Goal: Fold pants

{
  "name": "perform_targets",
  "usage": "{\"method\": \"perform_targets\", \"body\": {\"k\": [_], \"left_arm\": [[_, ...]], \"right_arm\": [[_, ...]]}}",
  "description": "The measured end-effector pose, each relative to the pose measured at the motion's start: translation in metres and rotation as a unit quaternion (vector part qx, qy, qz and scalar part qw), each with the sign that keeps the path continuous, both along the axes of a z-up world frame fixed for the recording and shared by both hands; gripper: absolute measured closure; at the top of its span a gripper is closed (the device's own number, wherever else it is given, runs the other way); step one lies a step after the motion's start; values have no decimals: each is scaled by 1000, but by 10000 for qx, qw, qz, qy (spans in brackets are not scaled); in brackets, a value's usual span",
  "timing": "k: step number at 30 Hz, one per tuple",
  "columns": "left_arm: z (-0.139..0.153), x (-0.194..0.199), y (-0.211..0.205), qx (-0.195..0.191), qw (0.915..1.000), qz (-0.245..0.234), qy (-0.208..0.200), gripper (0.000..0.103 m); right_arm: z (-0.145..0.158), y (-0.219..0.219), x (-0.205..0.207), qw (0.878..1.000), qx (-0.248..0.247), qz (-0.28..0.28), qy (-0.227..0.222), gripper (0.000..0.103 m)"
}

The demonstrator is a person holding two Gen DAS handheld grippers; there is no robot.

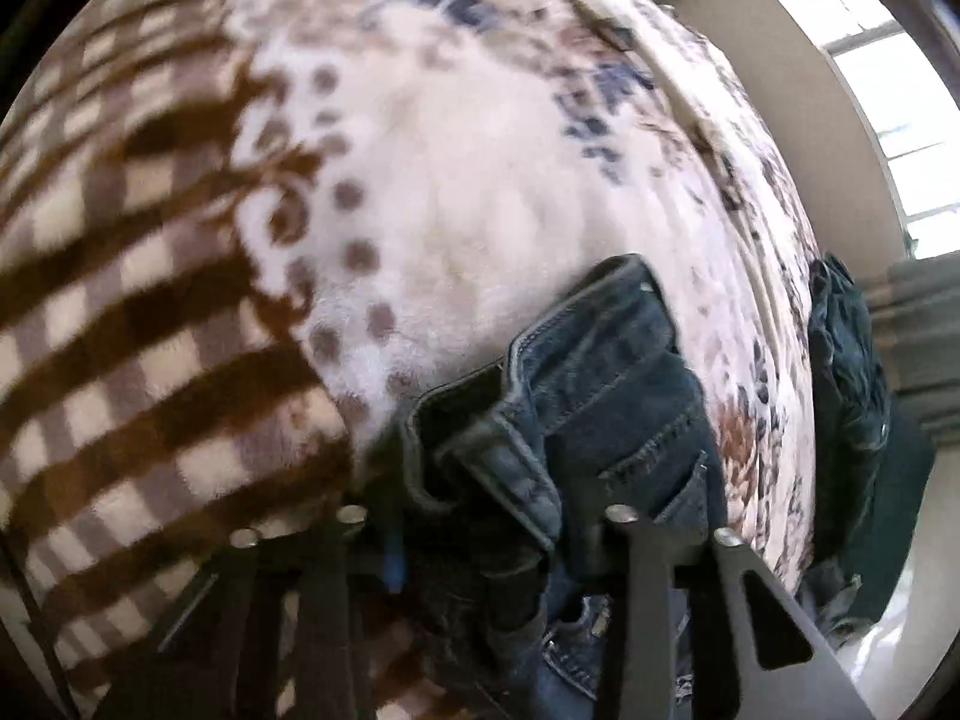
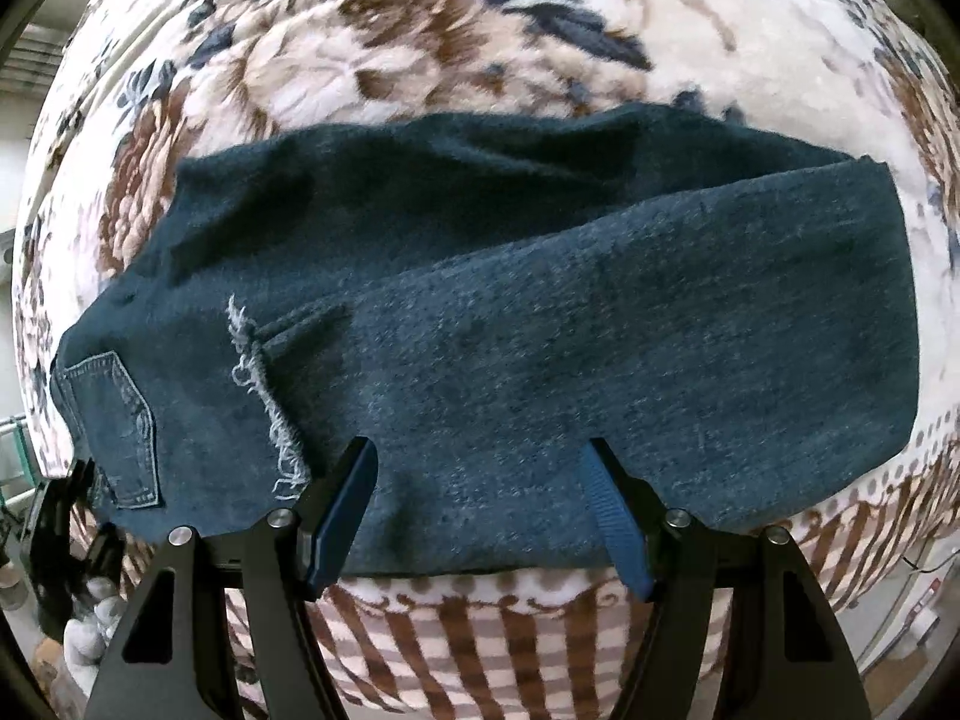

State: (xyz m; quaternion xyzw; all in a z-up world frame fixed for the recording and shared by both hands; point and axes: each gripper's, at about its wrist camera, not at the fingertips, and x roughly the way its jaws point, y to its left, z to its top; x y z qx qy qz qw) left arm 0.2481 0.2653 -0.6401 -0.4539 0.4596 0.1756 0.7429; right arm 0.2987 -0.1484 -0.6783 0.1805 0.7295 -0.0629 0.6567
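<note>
Dark blue jeans (image 2: 540, 312) lie folded across a floral fleece blanket (image 2: 420, 48), legs stacked, a back pocket (image 2: 114, 426) at the left and a frayed rip (image 2: 264, 396) near the middle. My right gripper (image 2: 480, 468) is open, its blue-padded fingers (image 2: 342, 510) spread just above the jeans' near edge, holding nothing. In the left wrist view the jeans' waistband (image 1: 576, 396) is bunched between my left gripper's (image 1: 480, 516) fingers, which are closed on the denim. The left gripper also shows at the right wrist view's lower left (image 2: 60, 540).
The blanket has a brown and cream checked border (image 1: 120, 330) along the near edge (image 2: 468, 642). A dark garment (image 1: 852, 396) hangs past the blanket's far edge. A window (image 1: 888, 90) is at the right.
</note>
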Motion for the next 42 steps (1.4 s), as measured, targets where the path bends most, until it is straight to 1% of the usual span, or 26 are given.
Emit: {"method": "perform_targets", "body": {"k": [3, 4, 6, 7, 8, 9, 10, 11, 12, 13, 14, 17, 20, 21, 23, 25, 26, 27, 30, 31, 33, 35, 38, 40, 41, 42], "left_arm": [[21, 5, -8, 406, 9990, -174, 9, 77], [33, 7, -14, 620, 9976, -290, 46, 78], [52, 15, -25, 1009, 9933, -561, -8, 80], [61, 18, -34, 1241, 9896, -729, 8, 81], [76, 21, -45, 1477, 9851, -880, -77, 81], [85, 23, -53, 1626, 9818, -964, -166, 82], [99, 25, -66, 1839, 9754, -1183, -268, 82], [107, 28, -76, 2006, 9700, -1339, -302, 82], [117, 29, -85, 2121, 9660, -1433, -365, 82], [124, 30, -93, 2138, 9639, -1520, -454, 82], [135, 32, -106, 2243, 9587, -1658, -553, 82], [159, 34, -142, 2524, 9441, -2001, -698, 82], [179, 35, -183, 2789, 9280, -2345, -783, 82], [183, 35, -196, 2850, 9235, -2435, -811, 83], [193, 35, -230, 2954, 9114, -2732, -869, 83], [199, 34, -259, 3016, 9008, -2982, -932, 83], [201, 34, -279, 3128, 8920, -3128, -924, 83], [201, 34, -295, 3164, 8863, -3257, -914, 83], [199, 35, -340, 3114, 8751, -3587, -926, 83], [197, 34, -352, 3092, 8714, -3691, -939, 83], [189, 34, -381, 3049, 8637, -3901, -941, 83], [180, 34, -408, 3014, 8565, -4089, -911, 83], [166, 32, -451, 2979, 8416, -4423, -854, 83], [155, 30, -476, 2952, 8321, -4624, -812, 83], [151, 29, -484, 2942, 8289, -4694, -786, 83], [144, 28, -497, 2907, 8240, -4805, -754, 83]], "right_arm": [[3, -6, -1, 9998, -183, 5, -3, 31], [4, -9, -1, 9996, -296, 18, 2, 31], [7, -16, -2, 9979, -646, 58, 46, 31], [9, -24, 0, 9971, -758, 67, 48, 31], [11, -28, -1, 9963, -856, 79, 35, 31], [13, -33, -1, 9953, -964, 116, -7, 31], [16, -36, -1, 9941, -1067, 189, -63, 31], [19, -38, -2, 9919, -1229, 291, -100, 28], [22, -41, -3, 9903, -1338, 354, -127, 22], [25, -44, -4, 9890, -1405, 422, -211, 18], [28, -48, -3, 9885, -1406, 474, -282, 15], [32, -62, -5, 9857, -1523, 634, -339, 15], [35, -86, -6, 9868, -1441, 625, -388, 11], [34, -93, -7, 9874, -1408, 609, -400, 11], [35, -111, -12, 9885, -1357, 541, -403, 11], [35, -137, -17, 9897, -1300, 409, -433, 11], [36, -149, -20, 9893, -1338, 365, -450, 11], [38, -154, -19, 9890, -1363, 337, -459, 11], [41, -200, -28, 9876, -1492, 135, -468, 11], [41, -222, -33, 9875, -1507, 20, -452, 11], [41, -249, -40, 9868, -1563, -115, -404, 11], [39, -283, -51, 9874, -1504, -320, -382, 11], [33, -318, -64, 9871, -1487, -531, -282, 11], [28, -338, -72, 9864, -1479, -685, -199, 11], [25, -347, -77, 9862, -1460, -763, -165, 11], [25, -350, -81, 9860, -1444, -820, -142, 11]]}}
